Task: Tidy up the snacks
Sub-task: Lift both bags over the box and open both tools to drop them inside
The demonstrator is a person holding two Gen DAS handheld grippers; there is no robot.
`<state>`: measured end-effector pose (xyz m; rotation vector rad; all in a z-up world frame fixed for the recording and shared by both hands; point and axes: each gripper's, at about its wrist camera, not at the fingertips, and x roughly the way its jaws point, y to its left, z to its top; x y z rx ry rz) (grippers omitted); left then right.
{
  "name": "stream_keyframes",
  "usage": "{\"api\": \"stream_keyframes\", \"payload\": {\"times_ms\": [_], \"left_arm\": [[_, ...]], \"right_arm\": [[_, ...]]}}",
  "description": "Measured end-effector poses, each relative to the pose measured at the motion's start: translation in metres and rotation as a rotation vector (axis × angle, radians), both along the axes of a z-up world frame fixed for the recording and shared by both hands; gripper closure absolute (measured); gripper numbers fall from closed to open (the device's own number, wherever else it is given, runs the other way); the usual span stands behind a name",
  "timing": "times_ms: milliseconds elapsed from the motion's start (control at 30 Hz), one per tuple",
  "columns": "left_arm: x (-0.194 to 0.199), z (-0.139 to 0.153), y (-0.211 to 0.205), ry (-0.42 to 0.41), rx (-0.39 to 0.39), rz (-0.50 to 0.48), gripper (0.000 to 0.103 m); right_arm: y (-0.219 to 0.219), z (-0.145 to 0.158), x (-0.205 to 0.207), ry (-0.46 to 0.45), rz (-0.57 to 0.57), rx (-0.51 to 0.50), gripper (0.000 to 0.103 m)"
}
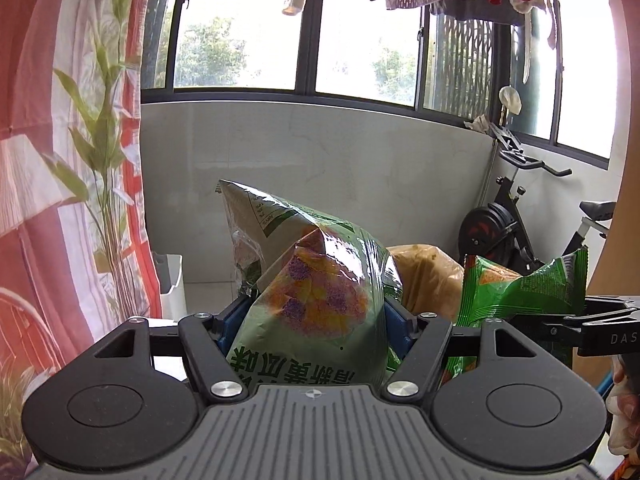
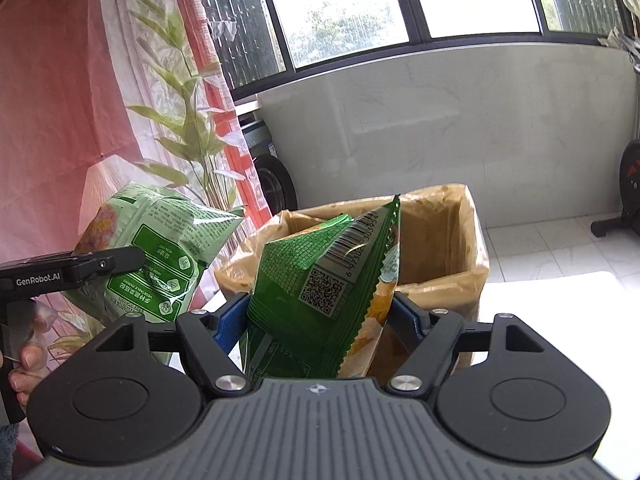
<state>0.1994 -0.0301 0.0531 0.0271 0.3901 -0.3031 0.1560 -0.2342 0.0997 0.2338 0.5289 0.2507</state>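
The brown-lined bin (image 2: 436, 240) stands open at twelve o'clock beyond both grippers, its inside bare as far as shows, with clear tiled floor (image 2: 560, 240) at its two o'clock side and a red-and-white curtain (image 2: 60, 120) close at nine o'clock. The left gripper (image 1: 316, 320) clamps a puffy pale-green chip bag (image 1: 316, 280) between its blue pads, the bag rising toward twelve o'clock. The right gripper (image 2: 320, 320) likewise grips a smaller dark-green snack packet (image 2: 320, 276), barcode up, before the bin's near rim.
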Motion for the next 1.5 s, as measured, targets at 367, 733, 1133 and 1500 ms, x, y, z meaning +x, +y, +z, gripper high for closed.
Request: {"api": "stream_keyframes", "payload": {"times_ms": [367,733,1133,1500], "left_arm": [[0.097,0.0,-0.07,-0.081,0.137,0.07,0.031],[0.156,-0.051,-0.097,0.078,0.207,0.104,0.031],[0.151,-0.058,-0.076,0.165,0.164,0.077,0.013],[0.129,-0.033,-0.057,0.178,0.117,0.074,0.011]], "right_arm": [[-0.012,0.007,0.104,-0.02,-0.075,-0.171,0.027],[-0.011,-0.056,0.183,0.223,-0.088,-0.221,0.027],[-0.01,-0.073,0.191,0.326,-0.099,-0.207,0.022],[-0.014,-0.059,0.171,0.305,-0.117,-0.192,0.015]]}}
